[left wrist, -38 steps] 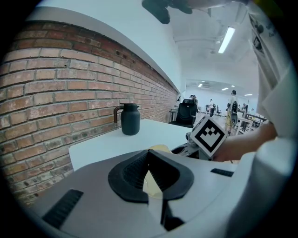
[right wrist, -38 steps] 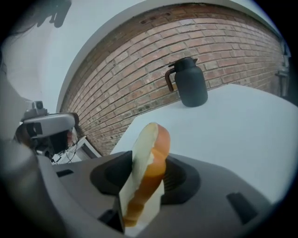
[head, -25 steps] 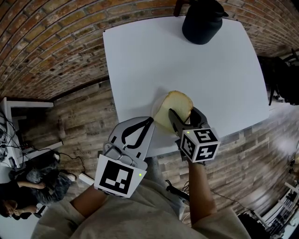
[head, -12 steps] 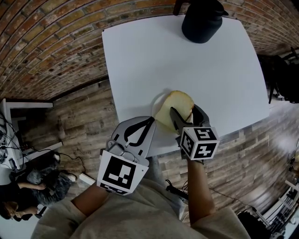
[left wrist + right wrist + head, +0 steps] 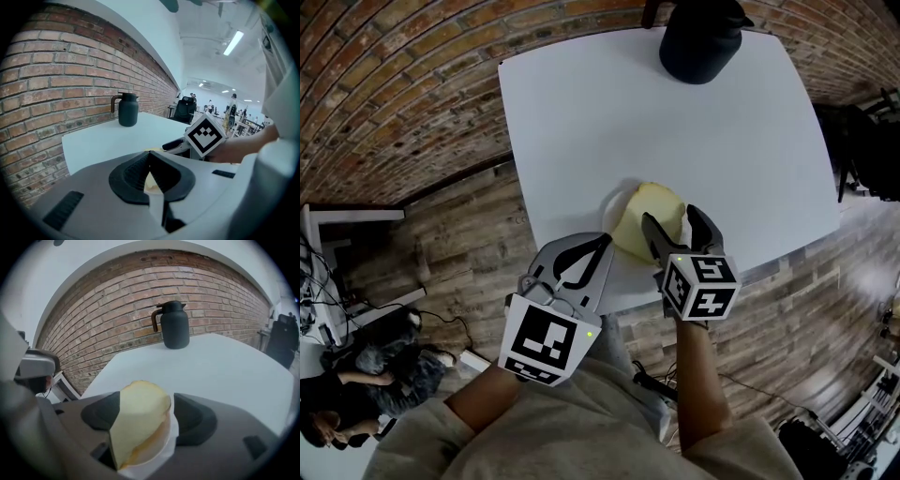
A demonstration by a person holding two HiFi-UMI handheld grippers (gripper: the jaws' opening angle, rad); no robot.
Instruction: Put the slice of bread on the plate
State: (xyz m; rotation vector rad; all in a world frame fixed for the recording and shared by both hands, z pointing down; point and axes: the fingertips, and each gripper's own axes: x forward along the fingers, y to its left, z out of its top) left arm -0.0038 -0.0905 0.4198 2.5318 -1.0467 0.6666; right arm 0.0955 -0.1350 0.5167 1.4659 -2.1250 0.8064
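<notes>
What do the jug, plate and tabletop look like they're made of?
Jug: dark matte body with no glare and a brownish handle; coated metal or plastic, can't tell which.
Plate: plain white with a thin, smooth rim; ceramic or plastic, unclear.
Tabletop: flat white, even low sheen, no grain; probably laminate or painted board.

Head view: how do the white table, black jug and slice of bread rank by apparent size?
1. white table: by far the largest.
2. black jug and slice of bread: about alike; the jug is farther off and cut by the frame's top edge, so I won't rank them.
</notes>
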